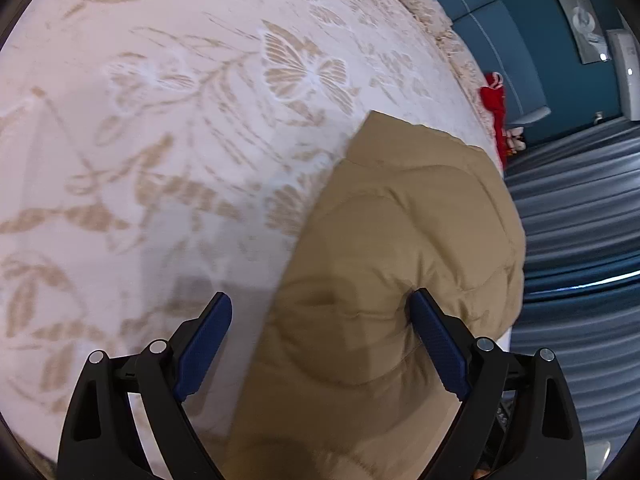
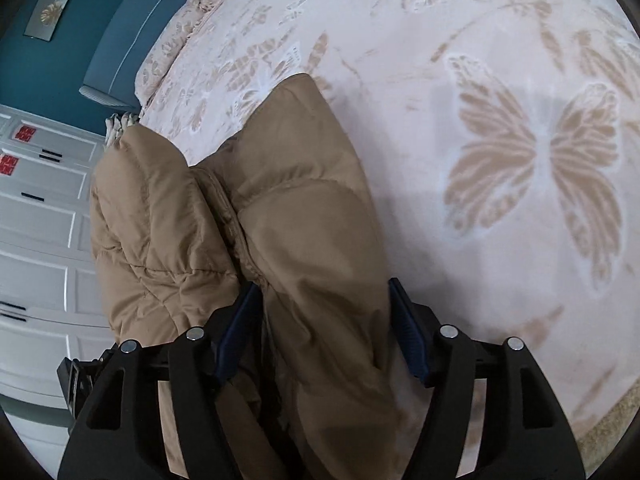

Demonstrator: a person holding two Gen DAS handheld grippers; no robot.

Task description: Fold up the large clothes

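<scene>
On the bedspread (image 1: 160, 140) — jacket (image 2: 320, 240) between right tongs (image 2: 324, 300).

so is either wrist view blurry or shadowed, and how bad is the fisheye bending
Left wrist view: the bedspread pattern is smeared by motion blur, and a soft shadow falls on the tan jacket between the tongs. Right wrist view: sharper, butterfly print crisp, a faint shadow on the bedspread. Both views: strong fisheye, the bed edge bows and dark corners ring the frame.

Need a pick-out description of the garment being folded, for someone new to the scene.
Find the bed with its white cover patterned in beige butterflies. Near its edge lies the tan puffer jacket, quilted and puffy. It is the only plain tan item; the red fabric past the bed is far smaller.
</scene>
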